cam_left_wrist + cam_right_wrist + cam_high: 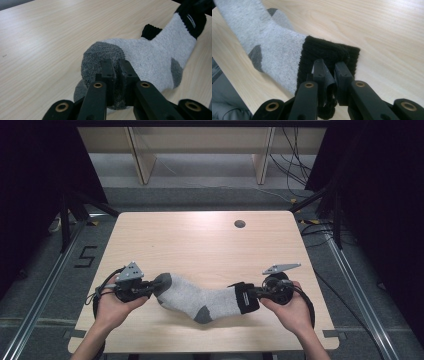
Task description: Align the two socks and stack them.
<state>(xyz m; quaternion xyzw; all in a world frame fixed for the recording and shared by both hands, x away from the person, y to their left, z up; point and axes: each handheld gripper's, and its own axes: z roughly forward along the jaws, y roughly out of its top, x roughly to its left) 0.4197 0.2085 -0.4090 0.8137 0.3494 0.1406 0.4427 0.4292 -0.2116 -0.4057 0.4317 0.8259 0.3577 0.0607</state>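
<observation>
Grey knit sock with dark-grey toe and heel and a black ribbed cuff (202, 300) hangs stretched btwn our two claws. Left claw (117, 68) is clamped on the dark toe, right claw (329, 68) is clamped on the black cuff. Long axis runs claw to claw, w/ the heel sagging lowest in the middle, near the pale wooden surface (200, 240). Both hands equally near. Near edge of surface is close behind us; plenty of bare room ahead of the claws for laying it flat.
</observation>
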